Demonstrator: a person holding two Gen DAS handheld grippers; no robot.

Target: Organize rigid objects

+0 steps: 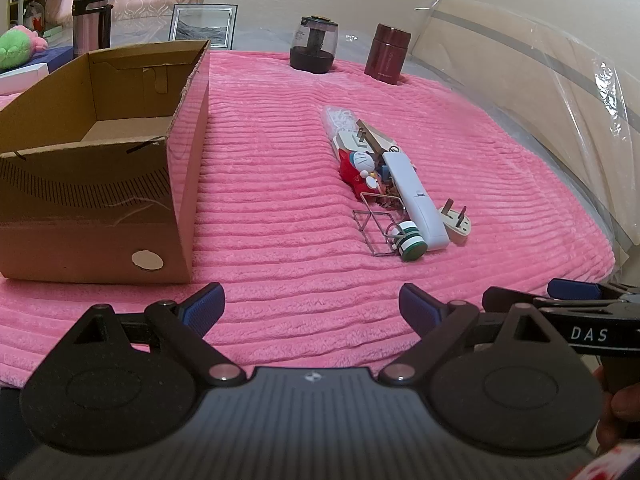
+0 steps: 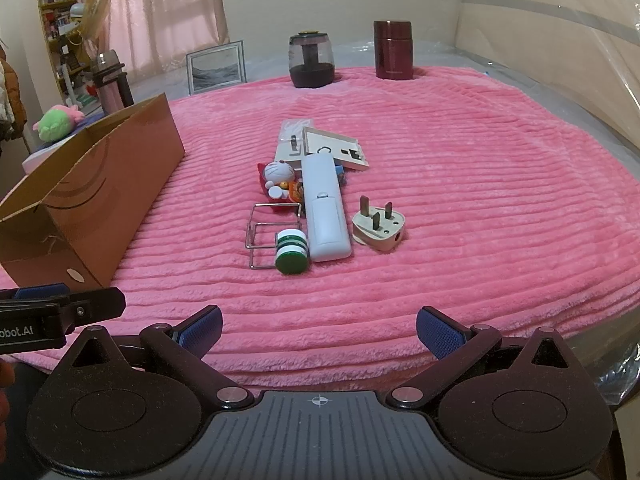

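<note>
A pile of small objects lies mid-blanket: a white remote, a beige three-pin plug, a green-and-white spool, a wire rack, a cat figurine and a white socket plate. An open, empty cardboard box stands to the left. My left gripper and right gripper both hover open near the blanket's front edge, holding nothing, well short of the pile.
A dark jar, a maroon canister and a picture frame stand at the back. A flask and plush toy sit behind the box. Clear plastic sheeting covers the right side. The pink blanket spreads around.
</note>
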